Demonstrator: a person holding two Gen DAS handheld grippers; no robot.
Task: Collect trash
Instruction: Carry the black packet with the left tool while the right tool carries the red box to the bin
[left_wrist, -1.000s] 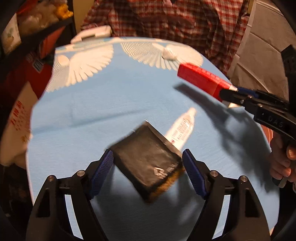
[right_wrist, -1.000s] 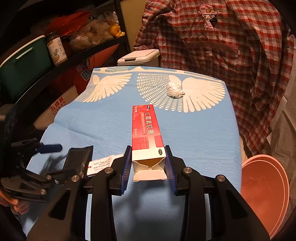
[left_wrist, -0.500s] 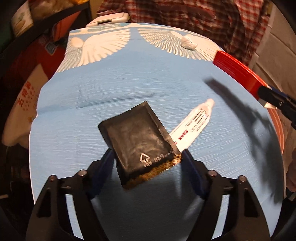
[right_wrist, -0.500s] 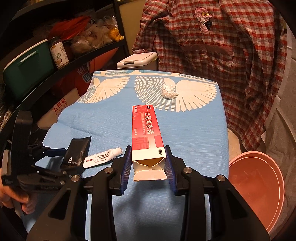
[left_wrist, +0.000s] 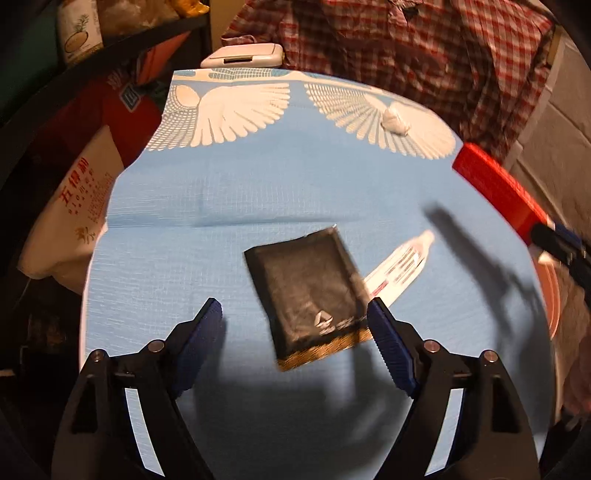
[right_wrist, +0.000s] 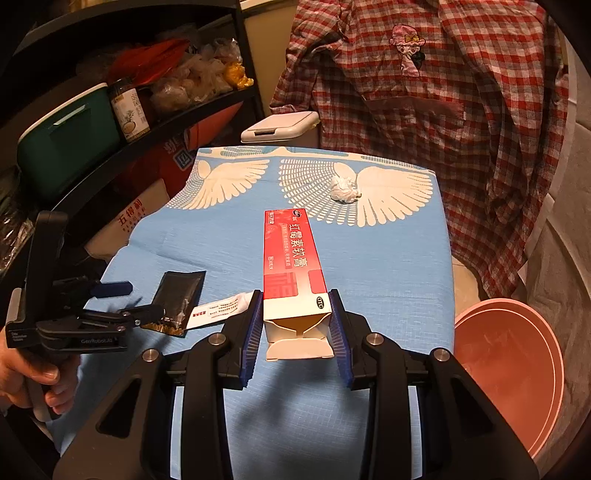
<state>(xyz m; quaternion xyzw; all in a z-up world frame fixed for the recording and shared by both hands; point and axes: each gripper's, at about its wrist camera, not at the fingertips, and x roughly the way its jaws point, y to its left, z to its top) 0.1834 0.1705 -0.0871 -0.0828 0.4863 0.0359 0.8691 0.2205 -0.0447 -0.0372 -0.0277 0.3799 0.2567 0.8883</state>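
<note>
- Trash, left wrist view: the black foil sachet (left_wrist: 312, 295) lies flat on the blue cloth (left_wrist: 229, 199), overlapping the white ointment tube (left_wrist: 400, 264). The left gripper (left_wrist: 295, 326) hovers over it, jaws opening, with the sachet between the blue pads but not pressed
- Handling, as I judge it: the sachet looks light, limp and slick, best pinched across its sealed edge. The tube is soft and should be taken mid-body
- Against the earlier frames here, the jaws stand wider, the sachet sits nearer the right pad, and more of the far cloth shows
- Right wrist view: the right gripper (right_wrist: 296, 325) is clamped on the open end of the red carton (right_wrist: 290, 266), which is held clear of the cloth. It looks light and crushable
- A crumpled tissue (right_wrist: 344, 189) waits on the wing print, and the pink basin (right_wrist: 517, 373) sits just beside the table
- Compared with earlier, more of the basin is visible and the grip is unchanged
</note>
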